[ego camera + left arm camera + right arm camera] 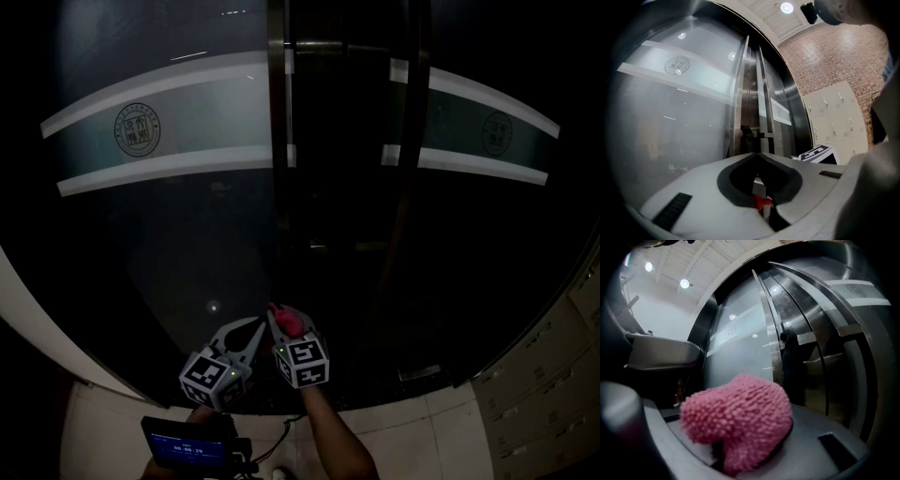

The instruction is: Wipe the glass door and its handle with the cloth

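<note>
The dark glass door (187, 234) fills the head view, crossed by a frosted band with a round logo (138, 129). Its vertical steel handle (277, 112) runs down the door's edge and also shows in the left gripper view (740, 93) and right gripper view (768, 329). My right gripper (281, 315) is shut on a fluffy pink cloth (290, 322), which bulges out of the jaws (740, 418) just short of the lower glass. My left gripper (261, 324) sits beside it on the left, its jaws meeting at the tips (758, 155) with nothing held.
A second glass leaf (487, 141) with another vertical bar (412, 141) stands to the right. Cream lockers (553, 366) line the right side below a brick wall (834, 61). A small lit screen (187, 445) hangs near my body above the pale tiled floor (422, 431).
</note>
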